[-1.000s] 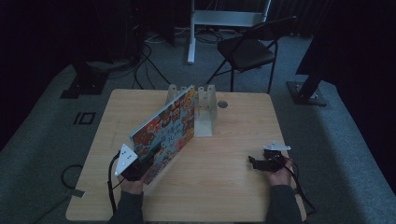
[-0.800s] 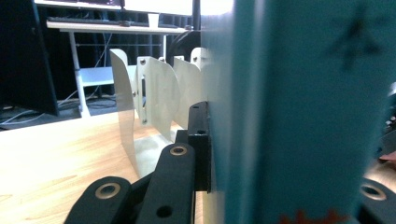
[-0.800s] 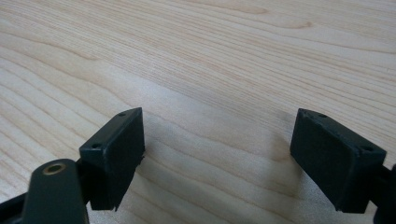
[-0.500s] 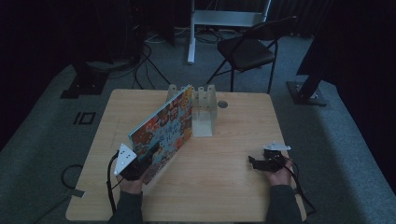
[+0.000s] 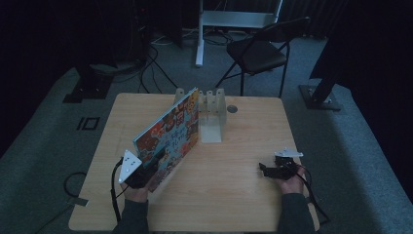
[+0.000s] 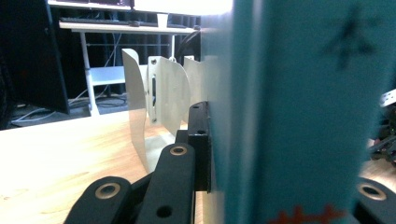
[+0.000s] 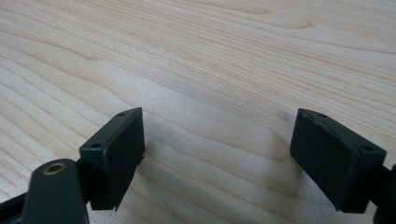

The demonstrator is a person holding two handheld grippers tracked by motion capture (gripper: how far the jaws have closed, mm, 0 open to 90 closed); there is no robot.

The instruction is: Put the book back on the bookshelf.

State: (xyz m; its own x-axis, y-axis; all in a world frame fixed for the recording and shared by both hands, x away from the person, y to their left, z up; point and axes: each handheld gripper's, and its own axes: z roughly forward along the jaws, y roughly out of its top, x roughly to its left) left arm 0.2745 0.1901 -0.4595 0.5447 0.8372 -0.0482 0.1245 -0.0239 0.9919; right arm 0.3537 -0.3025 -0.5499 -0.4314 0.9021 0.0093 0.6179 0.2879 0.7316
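Gripping the colourful picture book (image 5: 168, 139) upright, the left gripper (image 5: 146, 168) has held position beside the white slotted rack (image 5: 212, 114); right gripper (image 5: 270, 170) idles, jaws apart.

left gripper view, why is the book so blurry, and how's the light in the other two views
Left gripper view: the book sits right against the lens, so it blurs, while the white rack behind looks sharper. High view: dim, the surroundings near black. Right gripper view: bright and even, with soft shadows on the table.
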